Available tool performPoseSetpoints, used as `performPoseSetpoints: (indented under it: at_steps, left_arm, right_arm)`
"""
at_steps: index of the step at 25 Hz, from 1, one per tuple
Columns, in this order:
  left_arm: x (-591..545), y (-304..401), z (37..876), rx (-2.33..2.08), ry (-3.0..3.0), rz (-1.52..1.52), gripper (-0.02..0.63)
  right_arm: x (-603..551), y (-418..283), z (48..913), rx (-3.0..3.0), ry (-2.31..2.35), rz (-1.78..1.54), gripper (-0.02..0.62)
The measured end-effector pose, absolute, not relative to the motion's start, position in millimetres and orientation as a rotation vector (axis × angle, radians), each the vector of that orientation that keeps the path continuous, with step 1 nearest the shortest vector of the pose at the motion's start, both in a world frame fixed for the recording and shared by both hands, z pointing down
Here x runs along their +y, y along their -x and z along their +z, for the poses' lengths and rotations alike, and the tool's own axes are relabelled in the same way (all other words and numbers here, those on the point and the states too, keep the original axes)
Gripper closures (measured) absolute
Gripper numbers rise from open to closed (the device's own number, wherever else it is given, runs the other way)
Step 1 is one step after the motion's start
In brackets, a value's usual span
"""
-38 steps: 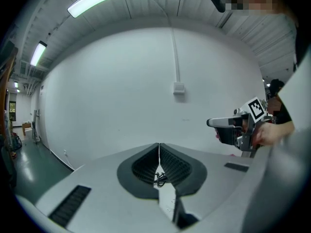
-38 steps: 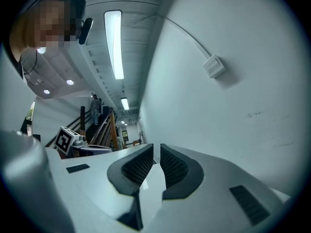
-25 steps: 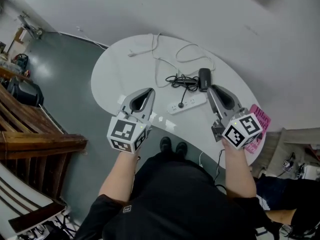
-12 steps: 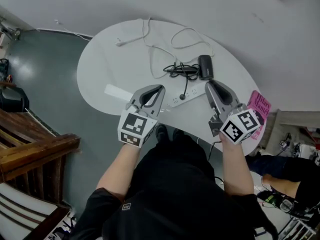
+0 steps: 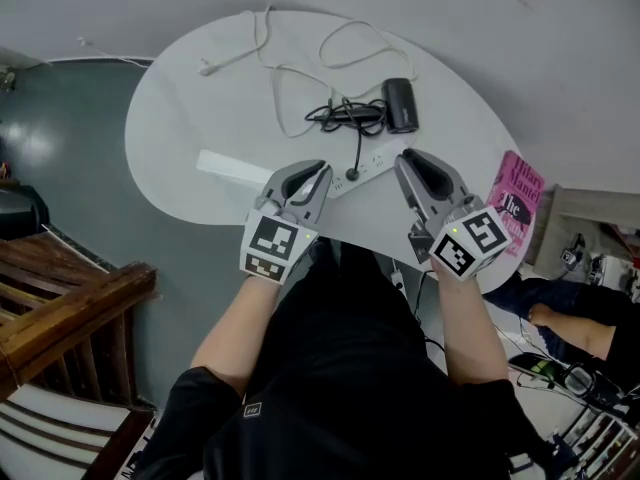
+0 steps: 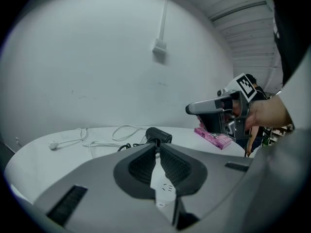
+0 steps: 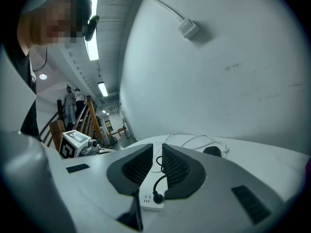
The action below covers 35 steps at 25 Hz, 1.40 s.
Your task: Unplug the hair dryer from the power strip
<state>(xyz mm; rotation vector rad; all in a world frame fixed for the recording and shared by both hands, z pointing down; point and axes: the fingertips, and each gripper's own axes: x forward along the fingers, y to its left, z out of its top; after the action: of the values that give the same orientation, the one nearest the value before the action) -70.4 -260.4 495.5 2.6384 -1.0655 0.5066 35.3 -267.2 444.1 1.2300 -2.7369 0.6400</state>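
Left gripper [image 5: 321, 170] hangs over near edge of white table [image 5: 180, 128], jaws pressed together w/ nothing btwn them; its own view shows the pads [image 6: 143, 166] meeting at the tips. Right gripper [image 5: 403, 158] much the same: jaws drawn in to a thin slit, gripping nothing, tips just over the table's near edge. Power strip [image 5: 370, 168] lies flat on table btwn the two grippers, apart from both, w/ black plug [image 5: 351, 175] still seated in it nr the middle. From the plug a black cord [image 5: 345, 116] runs back into a loose tangle next to the hair dryer [image 5: 401, 105], which lies on its side farther back, right of ctr. White cable [image 5: 290, 63] loops across far part of table, one end off to the left. Pink book [image 5: 515, 200] sits at table's right end, beside right gripper. In left gripper view the strip shows just below the jaws, dryer beyond the tips, right gripper off to the right in a hand [image 6: 265, 115]. In right gripper view strip and plug sit low, under the closed jaws.
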Motion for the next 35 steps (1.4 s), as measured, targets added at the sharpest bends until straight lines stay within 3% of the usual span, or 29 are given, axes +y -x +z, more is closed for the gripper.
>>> performPoseSetpoints:
  at_steps: [3,5,16,25,35]
  left_arm:
    - [-258.8,63.5,516.2,-1.042,-2.617,0.553,0.571]
    - [-256.6,58.9,529.6,-1.018,-2.609,0.588,0.504]
    - [-249.1,46.0,576.6,-0.909,-2.629,0.690,0.468]
    - [-246.3,43.3,601.6,-0.847,-2.631,0.732,0.468]
    - [-248.3,43.8,608.8,-0.839,-2.689,0.766,0.486]
  right_arm:
    - [-264.0,-36.9,460.0,-2.731,-1.213,0.668,0.556]
    - [-263.3,-36.9,468.2,-2.729,-1.205,0.683,0.557]
    - [-265.4,-20.3,498.2,-2.738,-1.121,0.709,0.544]
    - [-262.3,-0.4,525.7,-2.700,-1.035,0.720,0.473]
    - [-264.2,15.4,552.7,-2.658,-0.998,0.688,0.465]
